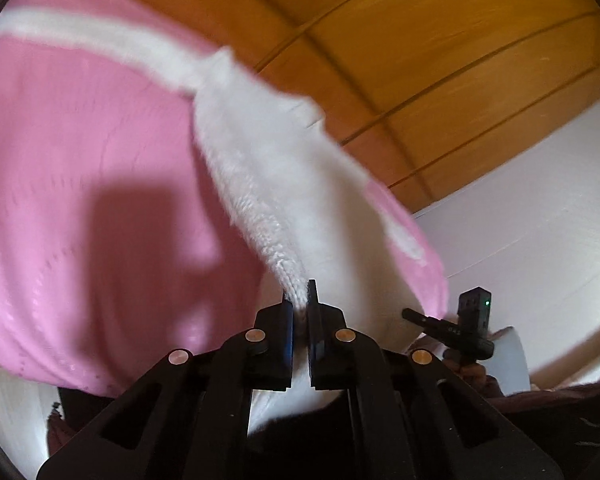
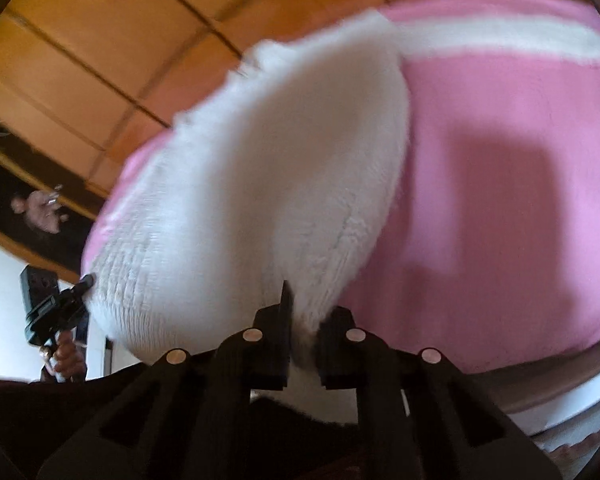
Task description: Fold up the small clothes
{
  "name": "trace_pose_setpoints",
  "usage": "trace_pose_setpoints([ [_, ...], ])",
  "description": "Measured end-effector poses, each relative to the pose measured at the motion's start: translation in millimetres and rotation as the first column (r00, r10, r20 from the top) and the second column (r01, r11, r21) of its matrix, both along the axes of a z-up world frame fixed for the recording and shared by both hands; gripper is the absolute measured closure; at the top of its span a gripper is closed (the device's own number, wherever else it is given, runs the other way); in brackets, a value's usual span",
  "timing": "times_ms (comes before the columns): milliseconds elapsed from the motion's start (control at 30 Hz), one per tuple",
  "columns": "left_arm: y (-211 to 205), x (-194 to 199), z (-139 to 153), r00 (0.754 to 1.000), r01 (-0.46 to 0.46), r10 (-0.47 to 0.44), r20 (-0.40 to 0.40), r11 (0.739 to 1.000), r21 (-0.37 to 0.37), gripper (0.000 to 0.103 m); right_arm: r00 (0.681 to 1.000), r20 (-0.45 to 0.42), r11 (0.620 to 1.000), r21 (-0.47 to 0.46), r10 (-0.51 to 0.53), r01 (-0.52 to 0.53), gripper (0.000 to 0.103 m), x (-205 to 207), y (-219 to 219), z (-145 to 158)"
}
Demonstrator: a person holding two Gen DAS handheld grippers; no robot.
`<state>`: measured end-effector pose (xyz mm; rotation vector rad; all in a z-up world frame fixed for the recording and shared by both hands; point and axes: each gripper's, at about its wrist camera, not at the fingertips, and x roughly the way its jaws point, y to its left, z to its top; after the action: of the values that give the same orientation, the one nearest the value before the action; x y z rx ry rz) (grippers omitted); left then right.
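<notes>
- Fingers of your left gripper [image 1: 300,304] are pinched tight on the white ribbed band [image 1: 256,184] of the pink garment [image 1: 80,160]; the knit is caught right at the pad tips.
- Your right gripper [image 2: 304,316] is likewise clamped on a fold of that white band [image 2: 260,168]; both holds look shallow, so keep the squeeze firm.
- Between the two grips the garment hangs lifted and spread, pink body with a white stripe [image 1: 80,36]; it appears clear of the white surface [image 1: 540,216] below, though blur hides its far edge.
- Each wrist view shows the other gripper close beside the cloth, so the band is short between your hands; keep it level and lightly taut.
- To fold well, I judge you should lower the far hem first; let it lie flat; then carry both corners over together, avoiding any twist.
</notes>
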<state>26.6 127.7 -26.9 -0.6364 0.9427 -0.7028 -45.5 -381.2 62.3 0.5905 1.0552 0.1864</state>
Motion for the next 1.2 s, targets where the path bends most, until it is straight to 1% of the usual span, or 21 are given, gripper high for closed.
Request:
trace_pose_setpoints([
  [67,12.0,-9.1,15.9,1.0,-0.012,0.013,0.015,1.0,-0.025,0.1,0.997,0.069,1.0,0.003,0.024,-0.024,0.096,-9.4,-6.9,27.6],
  [133,20.8,-17.1,17.4,1.0,-0.018,0.018,-0.004,0.999,-0.047,0.1,0.996,0.09,1.0,-0.003,0.03,-0.03,0.096,-16.1,-14.9,40.1],
  [200,18.0,-18.9,5.5,0.999,-0.017,0.017,-0.035,1.0,-0.004,0.1,0.998,0.057,0.999,-0.035,0.021,-0.019,0.096,-16.5,-20.2,33.5],
  [233,13.0,-14.9,-10.0,0.997,-0.016,0.018,-0.08,1.0,0.023,0.1,1.0,0.008,0.998,-0.057,0.007,-0.006,0.096,-14.9,-24.4,19.6],
  [267,8.3,-11.7,-21.3,0.994,-0.01,0.016,-0.104,0.998,0.064,0.1,1.0,-0.03,0.997,-0.074,-0.003,0.001,0.096,-13.6,-26.5,7.8],
  [300,1.9,-6.7,-33.8,0.992,-0.011,0.029,-0.125,0.99,0.141,0.1,0.997,-0.08,0.996,-0.092,-0.01,0.003,0.097,-11.4,-26.6,-8.1],
  [333,-4.3,-2.1,-47.5,0.985,-0.008,0.05,-0.166,0.969,0.246,0.1,0.994,-0.109,0.994,-0.106,-0.009,-0.003,0.097,-7.7,-23.1,-16.5],
  [367,-6.3,-1.1,-55.7,0.981,0.013,0.046,-0.189,0.955,0.297,0.099,0.992,-0.127,0.993,-0.121,-0.004,-0.012,0.097,-6.2,-20.7,-22.5],
  [467,-9.4,0.0,-50.3,0.988,-0.012,0.074,-0.136,0.912,0.409,0.099,0.99,-0.144,0.991,-0.131,0.001,-0.02,0.095,-3.8,-19.2,-30.0],
  [533,-7.2,1.8,-36.5,0.993,-0.05,0.089,-0.074,0.905,0.422,0.099,0.991,-0.137,0.993,-0.118,-0.01,-0.006,0.087,-2.2,-25.5,-27.8],
  [567,-6.6,5.4,-30.6,0.994,-0.068,0.098,-0.048,0.901,0.428,0.099,0.992,-0.126,0.994,-0.112,-0.028,0.014,0.077,-0.9,-32.2,-25.5],
  [633,-12.3,15.0,-18.5,0.994,-0.101,0.105,0.015,0.893,0.438,0.099,0.993,-0.083,0.991,-0.104,-0.089,0.08,0.065,-0.4,-51.6,-18.0],
  [667,-16.8,21.1,-15.8,0.993,-0.112,0.109,0.032,0.891,0.439,0.09,0.989,-0.068,0.987,-0.101,-0.129,0.121,0.058,0.6,-63.5,-14.5],
  [700,-21.1,26.5,-14.2,0.992,-0.123,0.116,0.044,0.889,0.441,0.066,0.983,-0.056,0.981,-0.094,-0.173,0.167,0.05,2.6,-75.8,-12.1],
  [767,-33.1,37.2,-10.2,0.988,-0.154,0.132,0.08,0.884,0.441,0.039,0.957,-0.031,0.955,-0.068,-0.29,0.287,0.049,7.8,-110.6,-13.2],
  [800,-38.6,41.5,-8.7,0.985,-0.171,0.141,0.099,0.881,0.441,0.039,0.938,-0.031,0.937,-0.064,-0.346,0.344,0.049,9.7,-127.5,-15.4],
  [867,-48.3,51.4,-9.0,0.986,-0.163,0.135,0.094,0.881,0.444,0.039,0.875,-0.039,0.875,-0.035,-0.483,0.482,0.049,14.5,-168.2,-24.7],
  [933,-65.9,64.3,-12.5,0.987,-0.158,0.131,0.091,0.873,0.462,0.039,0.797,-0.041,0.797,-0.007,-0.603,0.603,0.049,18.8,-208.0,-33.5],
  [1033,-78.3,71.0,-18.3,0.99,-0.137,0.108,0.087,0.859,0.493,0.039,0.701,-0.037,0.701,0.029,-0.712,0.713,0.054,26.8,-255.2,-41.3],
  [1167,-94.6,82.4,-25.4,0.993,-0.118,0.089,0.079,0.835,0.538,0.039,0.61,-0.007,0.61,-0.007,-0.792,0.792,0.057,45.9,-300.1,-40.4],
  [1200,-96.4,84.8,-27.3,0.993,-0.115,0.088,0.075,0.831,0.544,0.039,0.579,-0.002,0.579,-0.005,-0.815,0.815,0.057,50.4,-314.5,-40.3],
])
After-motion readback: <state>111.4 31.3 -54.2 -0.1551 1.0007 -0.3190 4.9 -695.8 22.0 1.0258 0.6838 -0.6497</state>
